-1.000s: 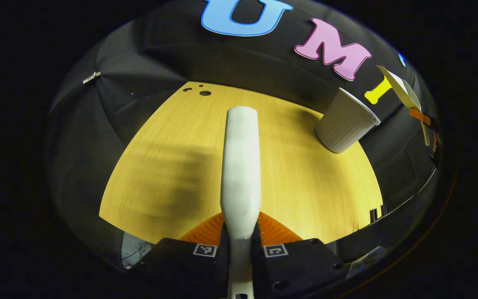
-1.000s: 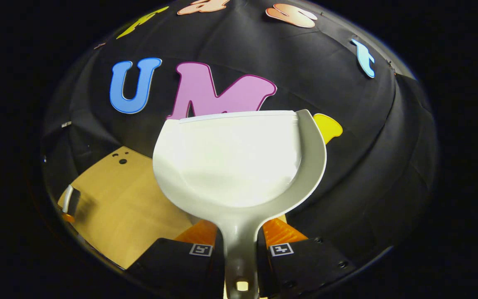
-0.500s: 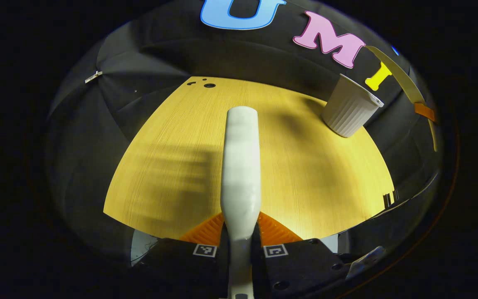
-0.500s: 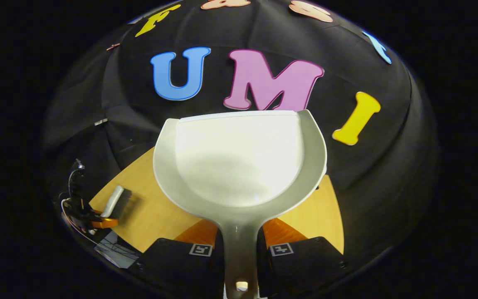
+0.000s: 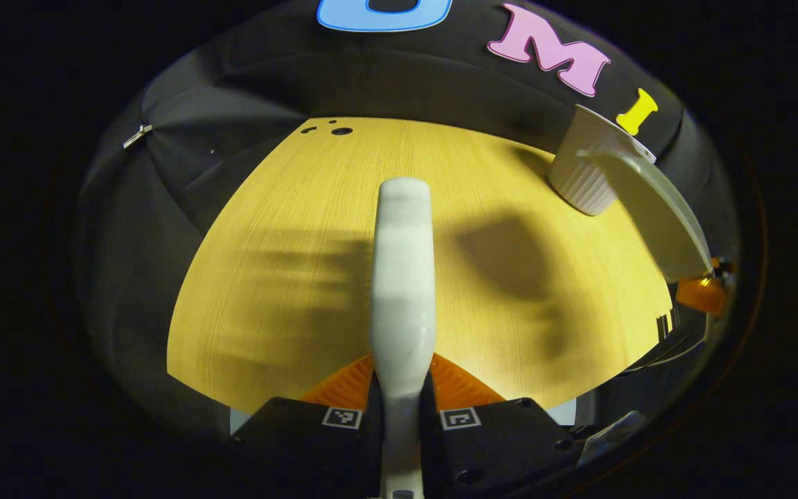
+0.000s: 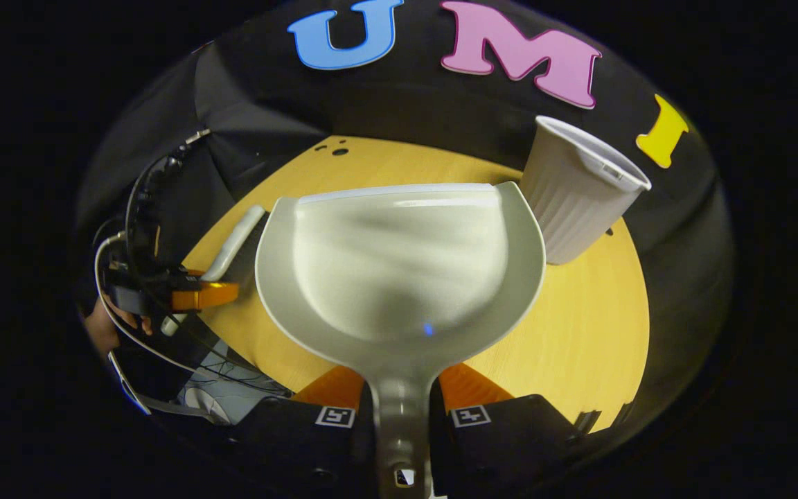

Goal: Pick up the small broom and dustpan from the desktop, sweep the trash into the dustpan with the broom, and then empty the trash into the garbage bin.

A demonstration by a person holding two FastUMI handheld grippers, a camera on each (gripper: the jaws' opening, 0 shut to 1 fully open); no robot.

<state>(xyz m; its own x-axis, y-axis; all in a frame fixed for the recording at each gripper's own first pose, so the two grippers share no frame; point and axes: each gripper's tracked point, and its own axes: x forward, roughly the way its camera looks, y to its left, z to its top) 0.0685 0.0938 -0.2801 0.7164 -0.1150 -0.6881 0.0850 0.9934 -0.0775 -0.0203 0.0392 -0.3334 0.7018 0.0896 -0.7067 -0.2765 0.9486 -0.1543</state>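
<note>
In the left gripper view, the left gripper pinches the small broom by its handle, both orange fingers pressed against the white shaft, which runs straight ahead over the middle of the wooden desktop. Its bristle end cannot be made out from here. Toward the desktop's far right corner stands the garbage bin (a white ribbed cup-shaped one), with the dustpan edge-on just in front of it.

In the right gripper view, the right gripper clamps the dustpan's grey handle between its fingers; the pan is held above the desktop, its bowl facing the camera. The bin stands just right of the pan's rim, near the far edge. At the left edge, the other gripper holds the broom.
</note>
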